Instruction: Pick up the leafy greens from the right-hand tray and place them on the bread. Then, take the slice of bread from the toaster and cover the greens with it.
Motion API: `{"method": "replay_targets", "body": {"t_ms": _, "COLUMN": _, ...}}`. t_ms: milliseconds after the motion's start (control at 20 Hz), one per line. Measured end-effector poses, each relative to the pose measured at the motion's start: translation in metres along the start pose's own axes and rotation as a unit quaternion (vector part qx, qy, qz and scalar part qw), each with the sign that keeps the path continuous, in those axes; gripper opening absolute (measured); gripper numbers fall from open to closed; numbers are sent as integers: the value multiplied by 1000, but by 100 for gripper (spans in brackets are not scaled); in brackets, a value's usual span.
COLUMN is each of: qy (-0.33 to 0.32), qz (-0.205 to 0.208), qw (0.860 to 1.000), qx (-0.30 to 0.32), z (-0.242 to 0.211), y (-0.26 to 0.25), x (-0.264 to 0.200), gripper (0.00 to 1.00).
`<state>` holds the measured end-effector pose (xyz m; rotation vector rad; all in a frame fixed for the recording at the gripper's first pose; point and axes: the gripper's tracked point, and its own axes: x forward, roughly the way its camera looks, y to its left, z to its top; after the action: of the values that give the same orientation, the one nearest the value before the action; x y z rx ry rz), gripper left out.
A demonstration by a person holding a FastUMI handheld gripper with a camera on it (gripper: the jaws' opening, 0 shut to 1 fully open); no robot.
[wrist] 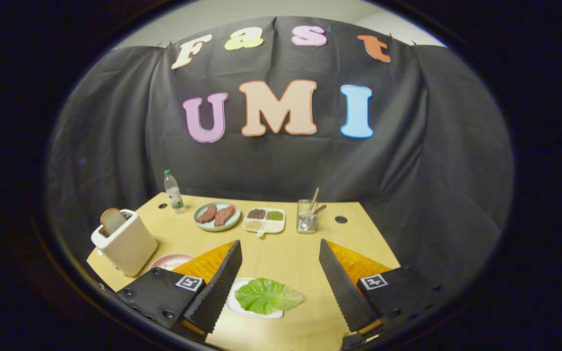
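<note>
A green lettuce leaf [267,296] lies on a small white tray [234,303] on the wooden table, low between my two fingers and closer to the left one. My gripper [280,246] is open, held above the table with nothing between its fingers. To the left stands a white toaster [126,243] with a slice of bread [111,220] sticking up out of its slot. A pink plate [168,261] sits just right of the toaster, partly hidden behind my left finger; I cannot tell what lies on it.
Beyond the fingers, at the back of the table [281,243], stand a water bottle [173,192], a green plate with two brown meat pieces [217,216], a divided white dish of seasonings [264,220] and a glass with utensils [307,216].
</note>
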<state>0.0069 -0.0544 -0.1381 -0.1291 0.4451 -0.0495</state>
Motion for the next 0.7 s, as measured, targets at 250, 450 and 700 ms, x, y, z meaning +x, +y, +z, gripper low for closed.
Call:
{"method": "replay_targets", "body": {"t_ms": 250, "qy": 96, "qz": 16, "qw": 995, "qx": 7, "z": -55, "y": -21, "x": 38, "gripper": 98}}
{"method": "replay_targets", "body": {"t_ms": 450, "qy": 181, "qz": 31, "qw": 983, "qx": 19, "z": -101, "y": -35, "x": 67, "gripper": 98}}
{"method": "replay_targets", "body": {"t_ms": 700, "qy": 306, "qz": 69, "qw": 948, "qx": 45, "z": -162, "y": -44, "x": 89, "gripper": 98}}
